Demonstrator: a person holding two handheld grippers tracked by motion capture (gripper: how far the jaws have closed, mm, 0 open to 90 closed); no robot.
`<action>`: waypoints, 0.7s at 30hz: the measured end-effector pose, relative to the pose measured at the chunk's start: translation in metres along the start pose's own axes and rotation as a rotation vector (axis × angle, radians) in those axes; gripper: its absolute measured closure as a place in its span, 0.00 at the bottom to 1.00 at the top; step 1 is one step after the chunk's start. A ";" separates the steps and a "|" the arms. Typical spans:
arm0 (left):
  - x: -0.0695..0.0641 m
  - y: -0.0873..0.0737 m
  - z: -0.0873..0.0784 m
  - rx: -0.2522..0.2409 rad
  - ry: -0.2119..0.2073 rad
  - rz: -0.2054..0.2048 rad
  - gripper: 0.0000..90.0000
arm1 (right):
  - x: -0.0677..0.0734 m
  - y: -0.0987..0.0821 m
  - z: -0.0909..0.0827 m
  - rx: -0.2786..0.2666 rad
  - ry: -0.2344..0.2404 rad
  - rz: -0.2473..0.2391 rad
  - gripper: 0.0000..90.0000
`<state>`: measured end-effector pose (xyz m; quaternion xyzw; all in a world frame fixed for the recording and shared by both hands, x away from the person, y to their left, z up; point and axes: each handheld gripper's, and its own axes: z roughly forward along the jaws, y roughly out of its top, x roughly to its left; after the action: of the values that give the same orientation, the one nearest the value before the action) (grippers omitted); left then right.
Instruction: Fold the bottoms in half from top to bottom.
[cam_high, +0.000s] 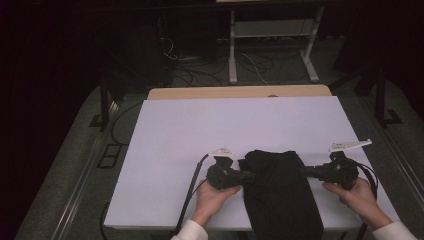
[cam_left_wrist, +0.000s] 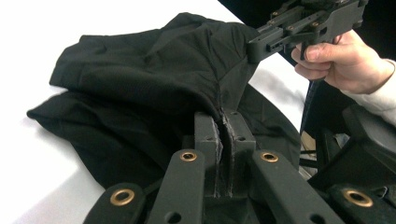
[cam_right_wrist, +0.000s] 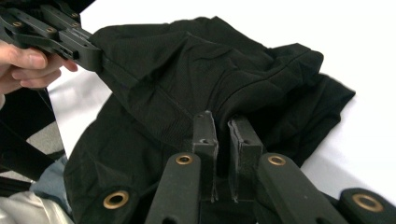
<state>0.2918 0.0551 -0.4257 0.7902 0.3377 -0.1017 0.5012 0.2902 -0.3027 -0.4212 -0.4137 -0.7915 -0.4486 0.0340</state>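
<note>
A black garment (cam_high: 280, 190) of soft, matte woven cloth lies crumpled in loose folds on the smooth white counter (cam_high: 200, 130), its lower part hanging over the near edge. The left gripper (cam_high: 248, 176) is clamped on its left edge, and the right gripper (cam_high: 306, 172) is clamped on its right edge, with fabric pinched between each pair of jaws.
</note>
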 end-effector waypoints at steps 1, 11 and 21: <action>0.000 -0.002 0.000 0.000 -0.002 -0.003 0.94 | 0.000 -0.001 0.000 0.007 0.003 0.002 0.91; 0.004 -0.019 0.004 0.023 -0.016 -0.038 0.94 | -0.003 -0.011 0.005 0.082 0.000 0.006 0.90; 0.006 -0.029 0.008 0.029 -0.027 -0.056 0.94 | -0.007 -0.015 0.006 0.121 0.005 0.041 0.82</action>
<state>0.2792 0.0586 -0.4536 0.7862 0.3515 -0.1311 0.4911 0.2861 -0.3063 -0.4383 -0.4259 -0.8084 -0.4001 0.0702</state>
